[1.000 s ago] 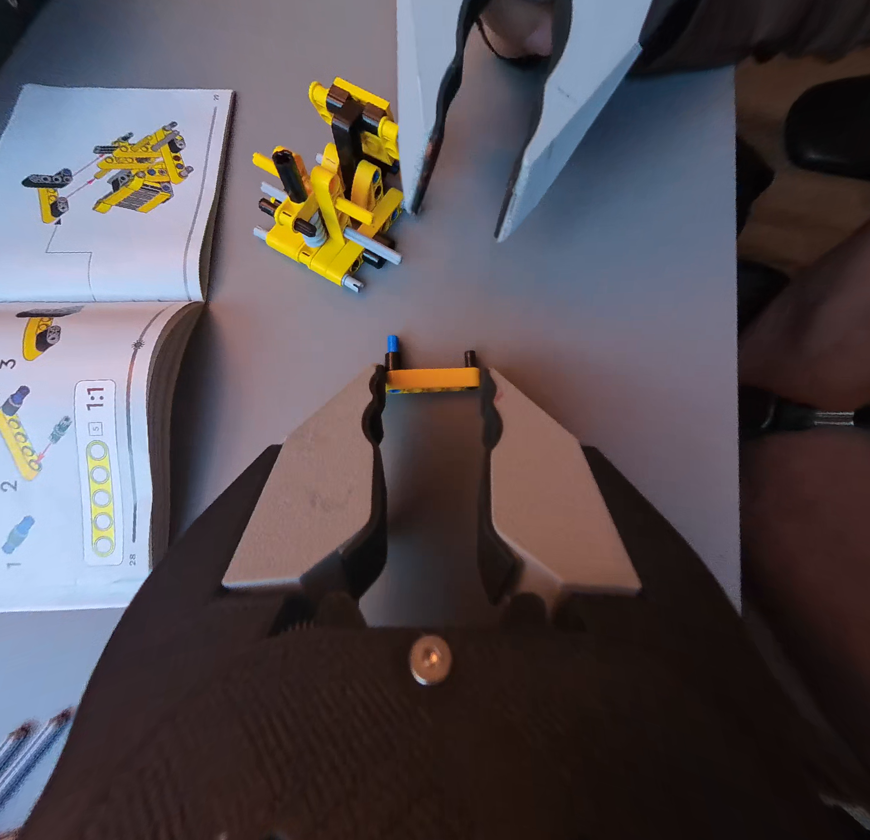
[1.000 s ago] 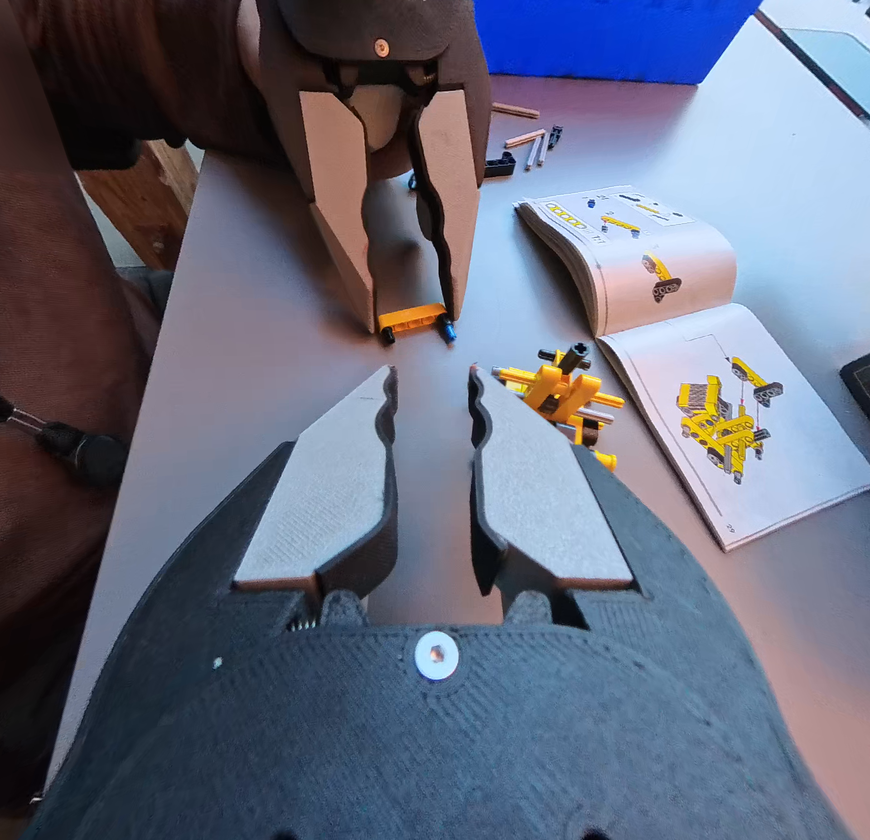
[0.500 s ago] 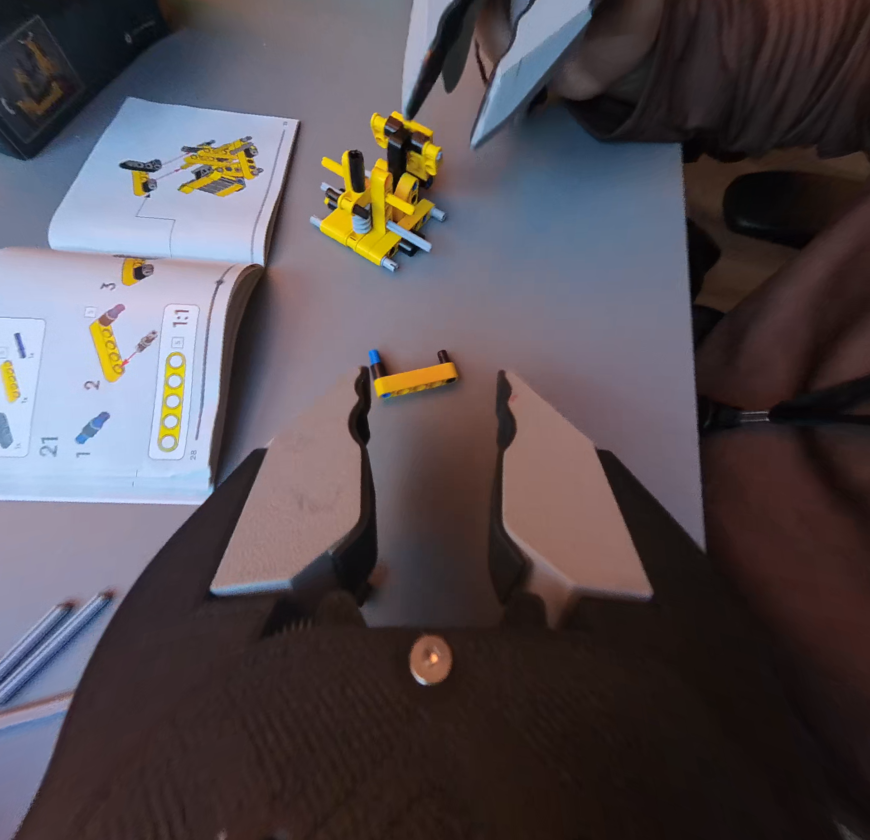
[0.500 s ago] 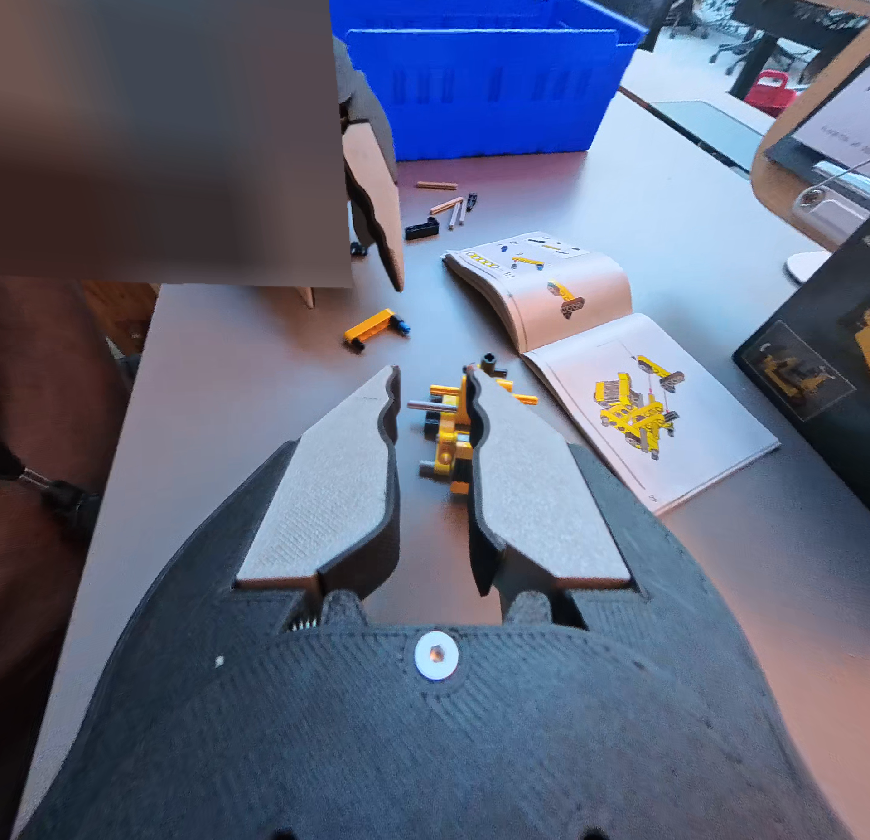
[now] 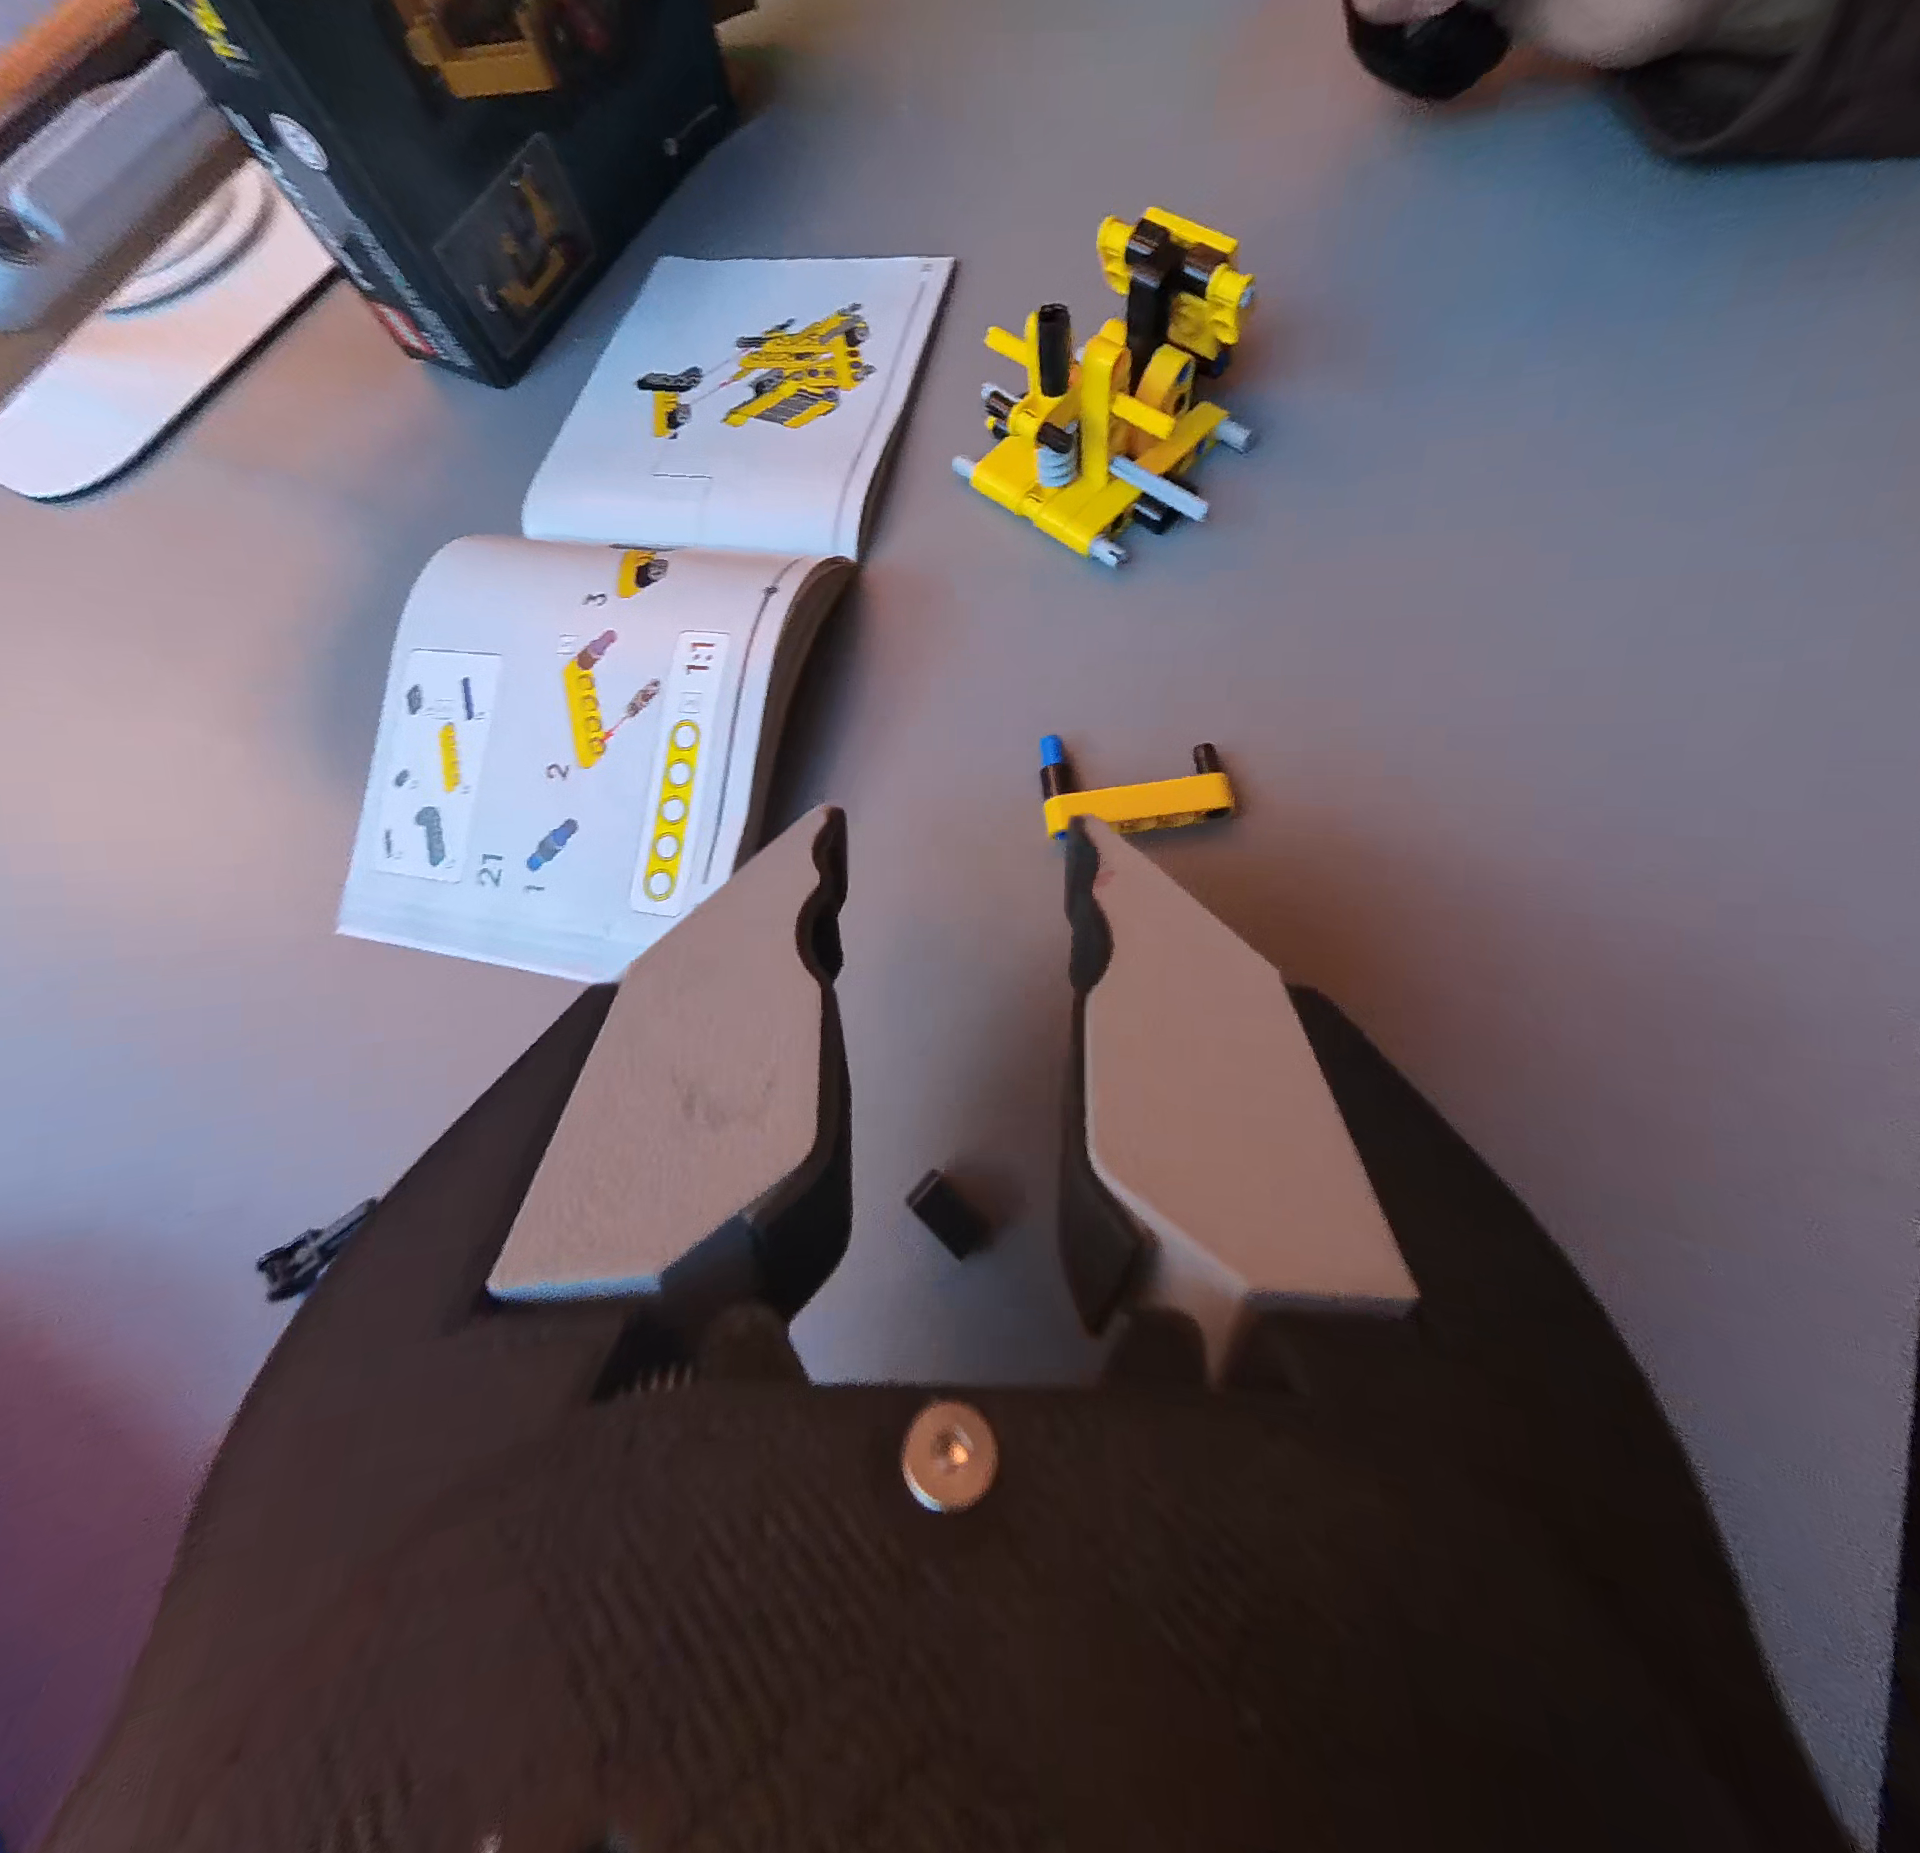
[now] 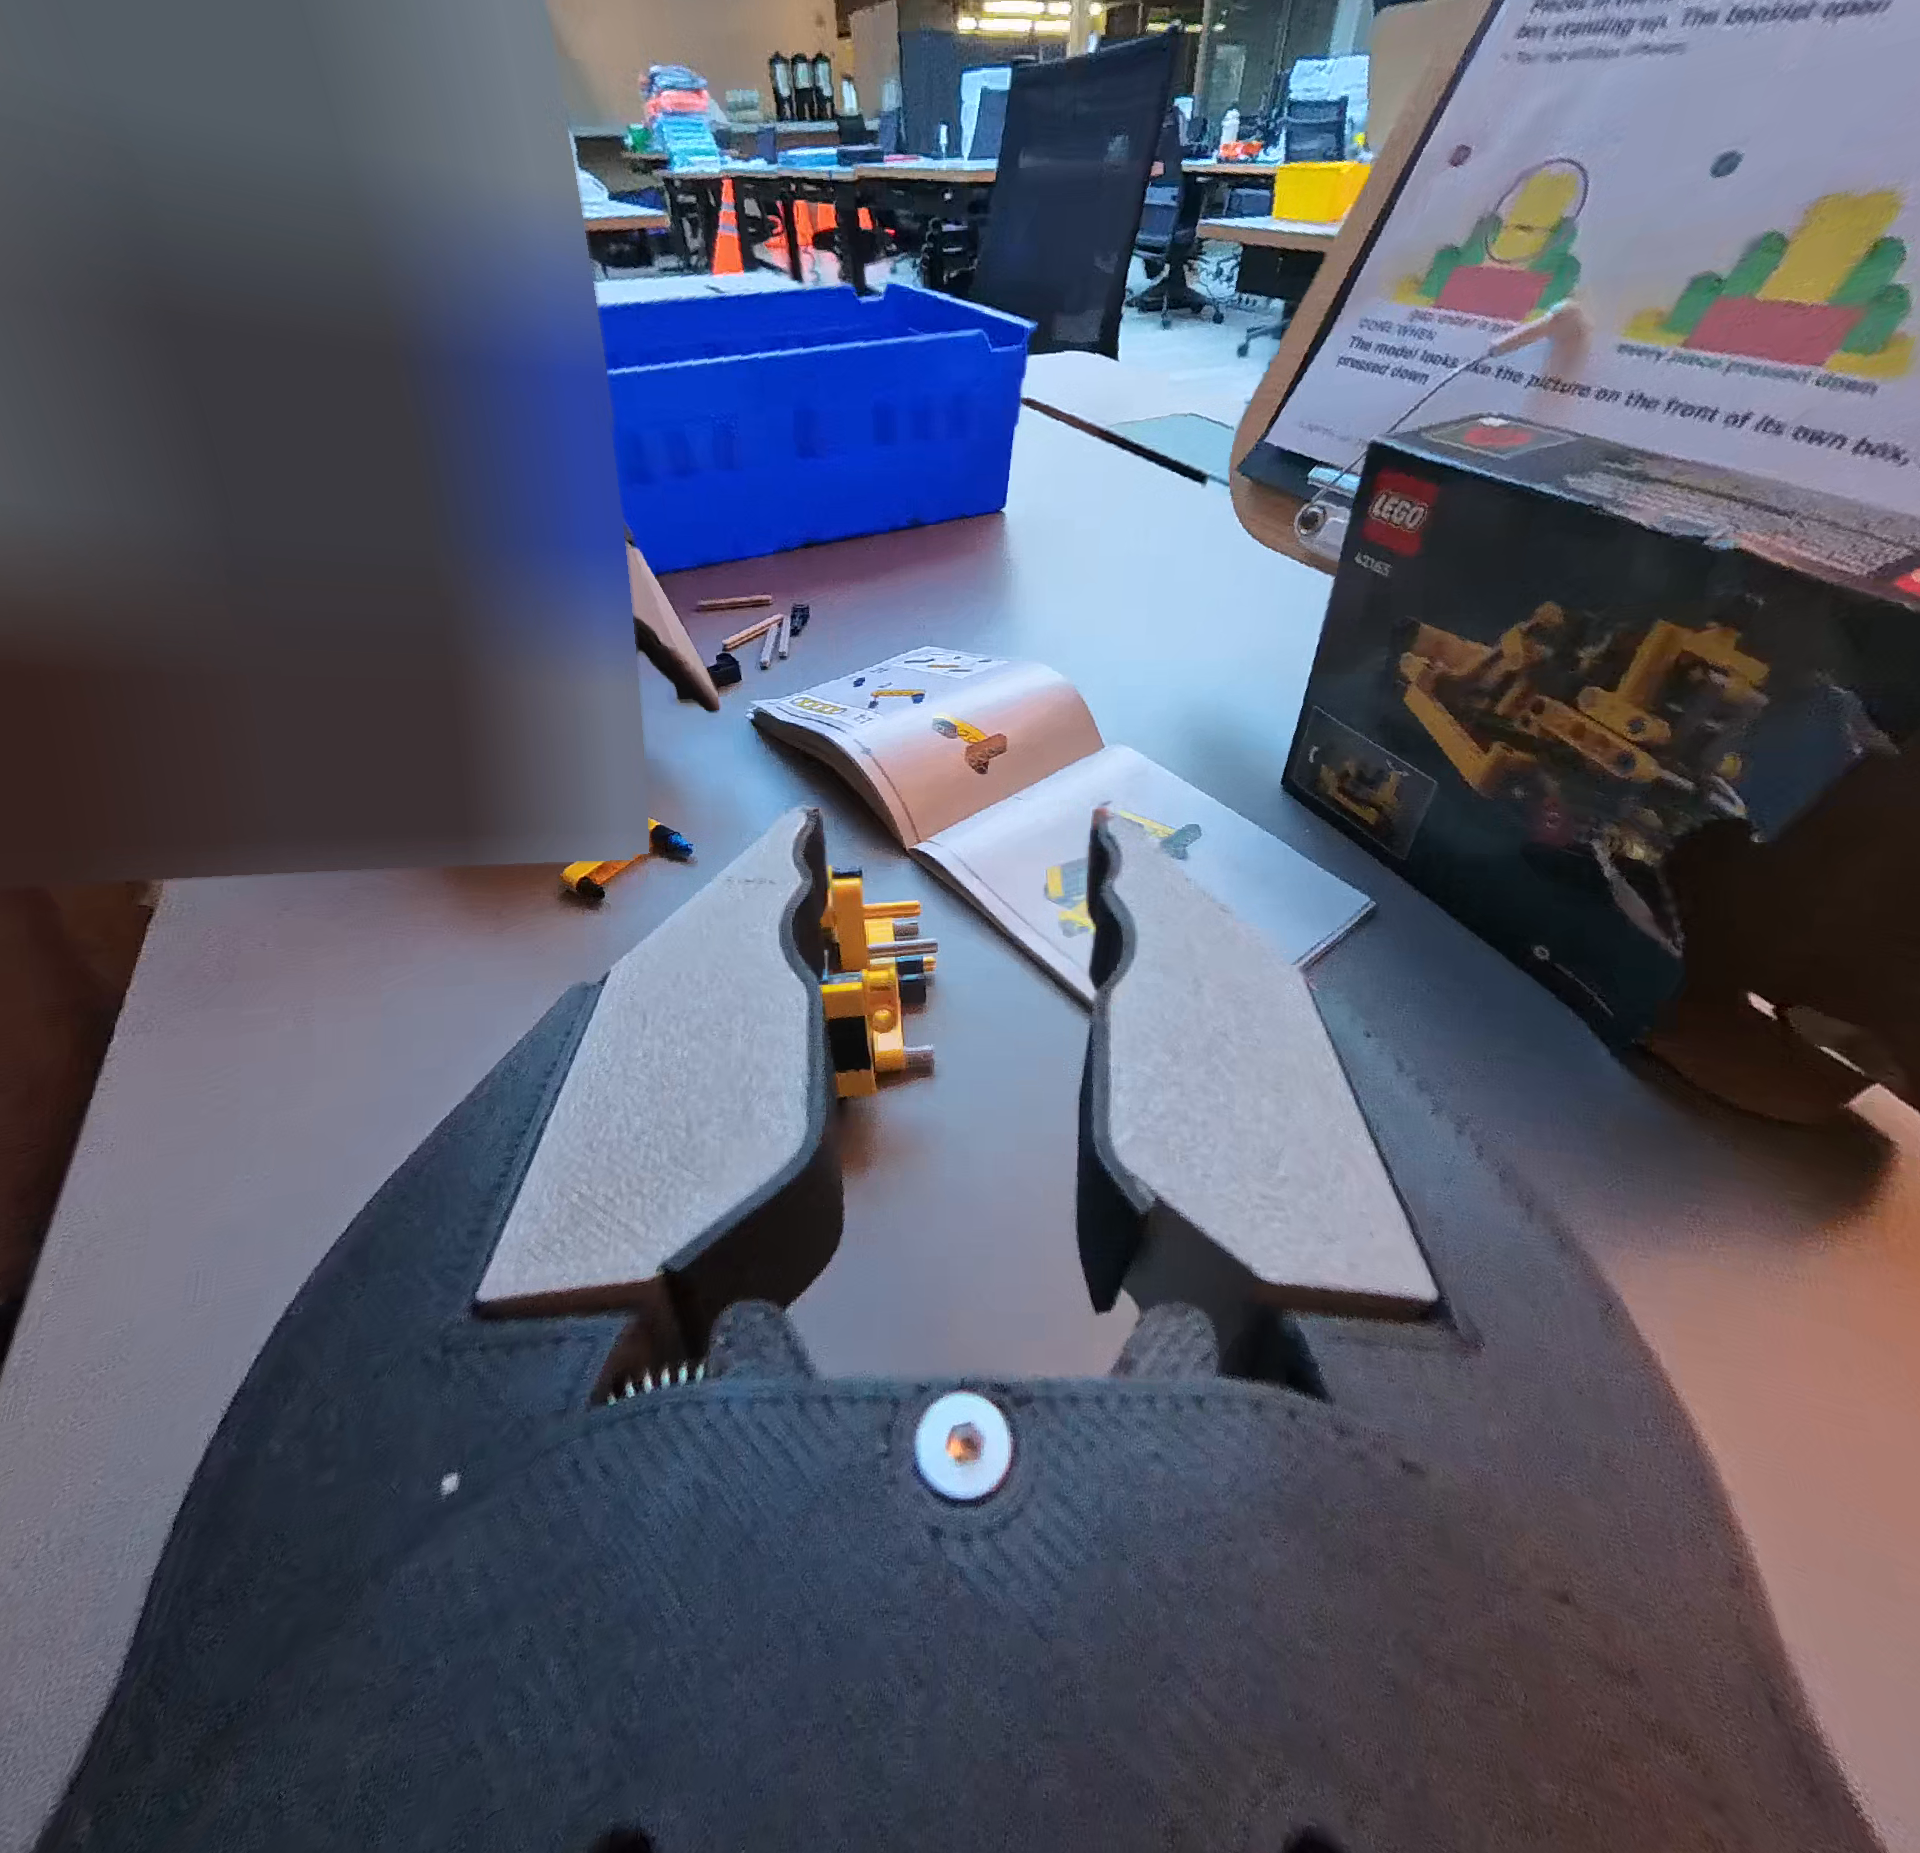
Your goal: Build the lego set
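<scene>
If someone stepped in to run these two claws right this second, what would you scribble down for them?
Left gripper: open, empty, above the table.
Right gripper: open, empty, close by the yellow model.
Yellow beam with a blue pin and a black pin lies loose on the grey table, apart from the model.
Instruction booklet lies open beside them; small black piece sits under the left gripper.
Done: model partly built.
Left: probably fit the beam to the model, then carry on.

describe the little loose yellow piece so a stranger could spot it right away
Start at the open instruction booklet on the grey table. Just right of its near page lies a short yellow beam, flat and alone. Unlike the bigger yellow assembly beyond, it has a blue-tipped pin at one end, a black pin at the other.
</scene>
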A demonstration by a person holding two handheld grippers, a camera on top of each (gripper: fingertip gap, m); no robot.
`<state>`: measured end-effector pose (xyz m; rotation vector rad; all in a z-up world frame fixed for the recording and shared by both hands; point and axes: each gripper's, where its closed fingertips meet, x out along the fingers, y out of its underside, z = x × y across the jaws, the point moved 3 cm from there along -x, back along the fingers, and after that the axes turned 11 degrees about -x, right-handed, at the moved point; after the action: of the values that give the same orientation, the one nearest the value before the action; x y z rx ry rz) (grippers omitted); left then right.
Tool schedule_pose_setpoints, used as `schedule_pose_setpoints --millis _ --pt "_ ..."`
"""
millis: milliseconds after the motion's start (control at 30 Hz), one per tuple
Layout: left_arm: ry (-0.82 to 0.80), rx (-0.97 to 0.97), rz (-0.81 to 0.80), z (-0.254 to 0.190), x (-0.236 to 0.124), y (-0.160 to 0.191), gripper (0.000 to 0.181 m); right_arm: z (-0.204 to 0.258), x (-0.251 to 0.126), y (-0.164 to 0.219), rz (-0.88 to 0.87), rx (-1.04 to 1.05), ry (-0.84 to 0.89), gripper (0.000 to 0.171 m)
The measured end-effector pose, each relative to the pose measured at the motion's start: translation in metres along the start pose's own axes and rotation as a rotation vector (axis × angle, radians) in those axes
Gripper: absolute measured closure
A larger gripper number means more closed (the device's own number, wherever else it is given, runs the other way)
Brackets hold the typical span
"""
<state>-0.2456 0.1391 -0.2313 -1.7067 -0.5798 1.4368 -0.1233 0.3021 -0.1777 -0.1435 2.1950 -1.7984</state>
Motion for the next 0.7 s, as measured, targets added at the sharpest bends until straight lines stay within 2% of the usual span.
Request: schedule_pose_setpoints --millis 167,367,700 --pt "-0.017 -0.051 -0.026 0.008 -0.003 -0.002 0.145 -0.011 0.009 0.014 0.053 0.034 -0.047 0.126" --pt "-0.141 -0.059 -0.018 0.028 -0.006 0.0 0.149 -0.027 0.016 0.016 0.053 0.001 -0.045 0.127" --pt "-0.138 -0.074 -0.017 0.03 -0.007 0.001 0.158 -0.034 0.028 0.016 0.051 -0.027 -0.084 0.129"
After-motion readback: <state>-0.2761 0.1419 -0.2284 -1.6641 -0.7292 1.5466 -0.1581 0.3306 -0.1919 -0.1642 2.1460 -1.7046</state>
